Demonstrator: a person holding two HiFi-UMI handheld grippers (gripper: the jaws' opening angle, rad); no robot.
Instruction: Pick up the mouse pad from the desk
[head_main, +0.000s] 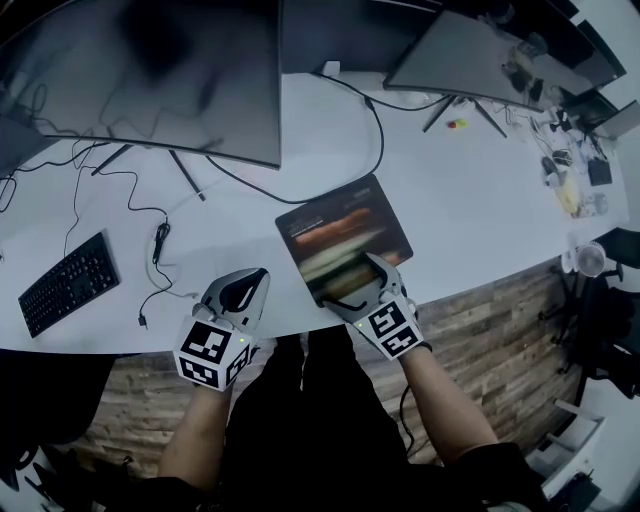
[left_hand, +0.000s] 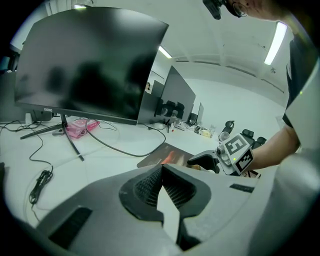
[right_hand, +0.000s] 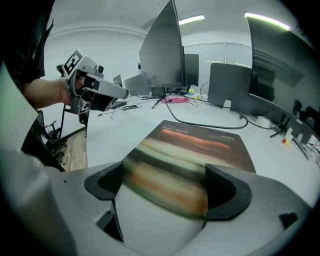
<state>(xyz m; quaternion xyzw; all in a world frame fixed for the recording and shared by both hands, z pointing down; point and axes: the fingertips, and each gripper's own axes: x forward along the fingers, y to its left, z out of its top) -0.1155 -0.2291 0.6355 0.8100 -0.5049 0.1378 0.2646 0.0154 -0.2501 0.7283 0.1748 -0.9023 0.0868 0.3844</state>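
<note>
The mouse pad (head_main: 345, 235) is a dark rectangle with a blurred orange and green print. It lies flat on the white desk (head_main: 470, 200) close to the front edge, and shows too in the left gripper view (left_hand: 167, 155). My right gripper (head_main: 360, 285) is at the pad's near end, jaws wide apart. In the right gripper view the mouse pad (right_hand: 200, 150) runs between the two dark jaw tips of that gripper (right_hand: 165, 185), and neither pad presses on it. My left gripper (head_main: 255, 280) hovers over the desk's front edge left of the pad, its jaws (left_hand: 162, 170) shut on nothing.
Two dark monitors (head_main: 150, 70) (head_main: 480, 50) stand at the back on thin-legged stands. A black keyboard (head_main: 68, 283) lies at the far left, with loose cables (head_main: 160, 240) between it and my left gripper. Small clutter (head_main: 570, 180) sits at the far right.
</note>
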